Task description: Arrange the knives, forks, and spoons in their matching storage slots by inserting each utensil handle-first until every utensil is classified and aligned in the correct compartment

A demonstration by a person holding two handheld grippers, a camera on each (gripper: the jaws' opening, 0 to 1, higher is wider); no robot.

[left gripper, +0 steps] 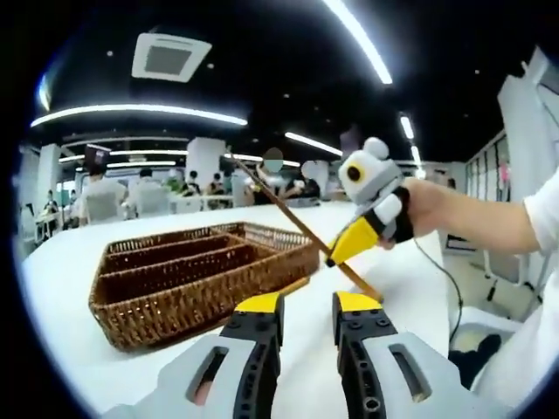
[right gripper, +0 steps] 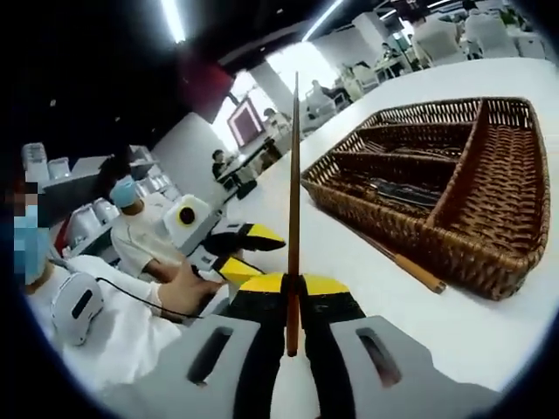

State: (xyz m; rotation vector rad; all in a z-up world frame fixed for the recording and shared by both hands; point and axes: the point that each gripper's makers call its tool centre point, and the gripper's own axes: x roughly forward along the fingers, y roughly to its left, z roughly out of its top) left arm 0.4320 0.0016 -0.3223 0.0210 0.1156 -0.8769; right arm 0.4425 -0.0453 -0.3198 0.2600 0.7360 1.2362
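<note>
- Nearest the lens in the right gripper view is the right claw (right gripper: 293,286), its yellow-tipped jaws closed tight on a long, thin brown stick (right gripper: 294,201), a chopstick by its look. The stick rises straight out from between the jaws, along the claw's own line of sight.
- In the left gripper view that same claw (left gripper: 353,242) comes in from the right, held by a person's hand (left gripper: 425,209), and the stick (left gripper: 297,223) slants from up near the far side of the basket down to the counter (left gripper: 79,262), its low end just beyond the left claw's tips.
- The left claw (left gripper: 307,305) sits low over the counter with its jaws a little apart and nothing between them.
- The wicker basket (right gripper: 494,260) stands on the counter, forward and to the right of the right claw. Its long slots run roughly crosswise to the held stick as the right gripper view sees them. Dark utensils (right gripper: 402,190) lie in the middle slot; what kind I cannot tell.
- A second brown stick (right gripper: 403,262) lies flat on the counter against the basket's near wall, outside any slot.
- The hinge of the next move, as I judge it: the held stick's long axis does not match the slots, so the right claw, which has it and is the nearer hand for the job, would have to swing it round until it runs parallel to a slot before lowering it in.
- The loose stick by the basket wall looks closer to the left claw, which is free to take it.
</note>
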